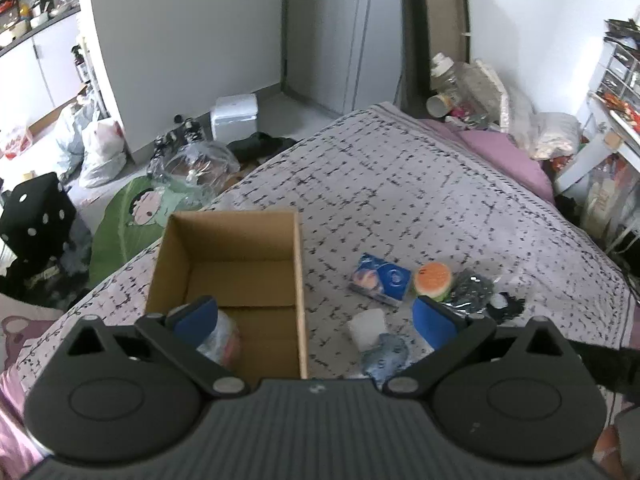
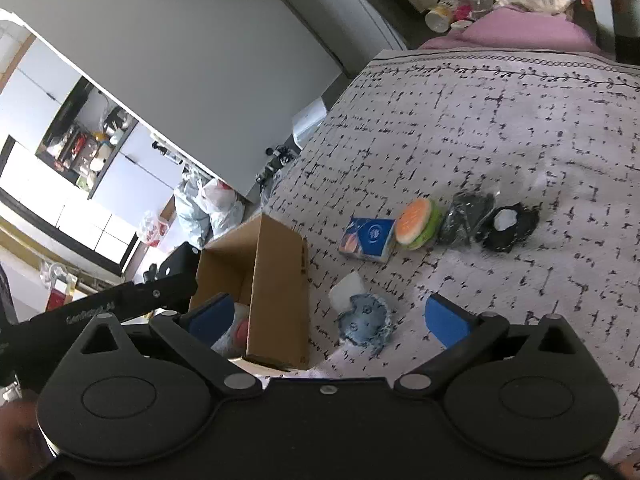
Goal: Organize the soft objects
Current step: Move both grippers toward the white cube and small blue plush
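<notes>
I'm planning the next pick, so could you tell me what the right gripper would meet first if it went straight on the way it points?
Probably the blue denim piece, lying between the right gripper's open fingers; depth is uncertain.

Left gripper (image 1: 316, 320): jaws spread wide, blue pads (image 1: 432, 322) facing inward, nothing pressed between them; tilted steeply downward. Right gripper (image 2: 328, 318): jaws likewise spread wide, blue pads (image 2: 446, 322) clear of any object; angled downward, rolled to one side. The left gripper's black body shows at the right wrist view's left edge.
</notes>
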The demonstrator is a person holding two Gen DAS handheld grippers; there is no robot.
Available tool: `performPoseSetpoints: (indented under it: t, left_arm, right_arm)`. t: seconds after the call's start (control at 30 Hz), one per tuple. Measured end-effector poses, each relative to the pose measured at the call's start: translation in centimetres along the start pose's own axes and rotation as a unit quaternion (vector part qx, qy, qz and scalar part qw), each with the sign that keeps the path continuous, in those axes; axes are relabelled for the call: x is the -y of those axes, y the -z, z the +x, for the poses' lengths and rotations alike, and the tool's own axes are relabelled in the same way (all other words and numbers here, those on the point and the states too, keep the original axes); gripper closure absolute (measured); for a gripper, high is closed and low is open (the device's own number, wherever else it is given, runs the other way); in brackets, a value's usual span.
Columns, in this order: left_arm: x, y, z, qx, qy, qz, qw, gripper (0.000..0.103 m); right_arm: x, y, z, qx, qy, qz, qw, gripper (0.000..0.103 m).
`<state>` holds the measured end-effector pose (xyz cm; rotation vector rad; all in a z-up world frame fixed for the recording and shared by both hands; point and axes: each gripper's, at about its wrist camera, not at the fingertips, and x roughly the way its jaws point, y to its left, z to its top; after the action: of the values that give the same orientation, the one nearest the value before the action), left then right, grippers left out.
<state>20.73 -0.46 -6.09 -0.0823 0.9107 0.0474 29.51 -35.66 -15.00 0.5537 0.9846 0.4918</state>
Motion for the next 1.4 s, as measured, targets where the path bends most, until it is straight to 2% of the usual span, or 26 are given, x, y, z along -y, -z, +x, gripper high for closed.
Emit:
performPoseSetpoints:
  t: [0.2, 0.5, 0.8, 1.0, 1.23, 1.4]
  left_arm:
    - [2.0, 0.0, -1.1, 0.018, 0.027, 0.001, 0.9995, 0.0]
    - [5.5, 0.2, -1.7, 0.022, 0.029, 0.018, 0.9992, 0.0]
    - [8.3, 1.4, -0.2, -0.016, 0.022, 0.021, 0.9994, 0.0]
    - [8.4, 2.4, 1.3, -0.028, 0.013, -0.01, 0.9995, 0.0]
    - [8.1, 3.4, 3.4, -0.042, 0.019, -0.032, 0.9984, 0.001]
    - [7.4, 3.8, 4.3, -0.034, 0.016, -0.052, 0.998, 0.003]
  right_arm:
    - [1.7, -0.8, -1.3, 0.019, 0.005, 0.016, 1.0, 0.0]
    - [4.7, -1.8, -3.3, 0.045, 0.012, 0.049, 0.998, 0.0]
    - [7.2, -2.2, -3.7, 0.05, 0.005, 0.078, 0.996, 0.0]
    - [7.6, -2.2, -2.9, 0.037, -0.003, 0.079, 0.996, 0.0]
    - [8.5, -2.3, -2.1, 0.033, -0.004, 0.093, 0.995, 0.0]
    - [8.6, -2.0, -0.1, 0.013, 0.001, 0.091, 0.996, 0.0]
